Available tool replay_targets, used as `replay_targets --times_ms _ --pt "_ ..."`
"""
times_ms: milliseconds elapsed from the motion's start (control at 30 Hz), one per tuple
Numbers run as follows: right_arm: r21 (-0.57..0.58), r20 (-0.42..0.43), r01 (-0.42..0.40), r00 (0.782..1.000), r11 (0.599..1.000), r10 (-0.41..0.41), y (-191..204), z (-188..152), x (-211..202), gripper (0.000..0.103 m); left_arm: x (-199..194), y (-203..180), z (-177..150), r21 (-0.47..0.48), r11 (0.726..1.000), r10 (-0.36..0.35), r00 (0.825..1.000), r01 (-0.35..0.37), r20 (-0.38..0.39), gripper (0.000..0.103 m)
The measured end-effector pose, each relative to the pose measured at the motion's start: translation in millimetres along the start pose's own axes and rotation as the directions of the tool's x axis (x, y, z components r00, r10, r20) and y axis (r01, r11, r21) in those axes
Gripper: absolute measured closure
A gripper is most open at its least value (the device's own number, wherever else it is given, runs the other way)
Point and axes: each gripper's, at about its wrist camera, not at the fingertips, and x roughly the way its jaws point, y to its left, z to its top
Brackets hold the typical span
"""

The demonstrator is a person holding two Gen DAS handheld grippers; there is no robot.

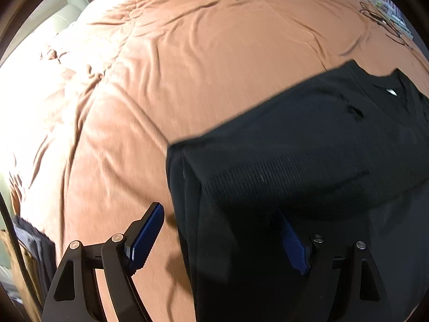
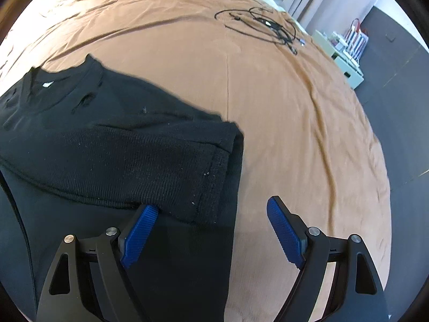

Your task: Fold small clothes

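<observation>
Black knit top (image 1: 308, 139) lies flat on the rust-orange bedspread (image 1: 187, 53), its neckline with a small white label (image 1: 392, 92) at the far end and its body running toward the near edge, so the long axis goes near to far. A ribbed hem band lies folded across the body, over smoother black fabric nearer the cameras. In the left wrist view the top fills the right half, its left edge slanting away to the far right; the left gripper (image 1: 222, 238) has its blue pads wide apart, the left pad over bare bedspread and the right pad over the black fabric. In the right wrist view the top (image 2: 107, 139) sits on the left, and the right gripper (image 2: 211, 230) is likewise spread, its left pad (image 2: 139, 234) at the hem band's near edge, its right pad over the bedspread (image 2: 295, 120). Only the right view shows the tangle of black cables (image 2: 268, 26) clearly, on the far bedspread, and a pale cabinet (image 2: 346, 61) beside the bed on dark floor. Only the left view shows the cream pillows (image 1: 61, 13) at the far left.
</observation>
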Motion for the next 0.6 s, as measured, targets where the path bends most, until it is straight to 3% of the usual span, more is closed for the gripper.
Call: replay_targets --times_ms 267,500,600 --pt "-0.005 0.060 0.037 0.998 0.999 -0.036 14.1 38.5 19.3 0.021 18.6 7.4 42.6 -0.070 0.998 -0.001 0.999 0.004 0.039 0.021" --pt "0.110 0.191 -0.026 0.982 0.994 0.005 -3.1 44.1 -0.1 0.021 -5.8 26.7 69.0 -0.159 0.986 -0.027 0.983 0.056 0.181 0.024" --pt "0.125 0.230 -0.075 0.972 0.989 0.045 -13.7 32.0 -9.4 0.021 -10.5 42.2 69.3 -0.152 0.984 -0.062 0.980 0.092 0.189 0.024"
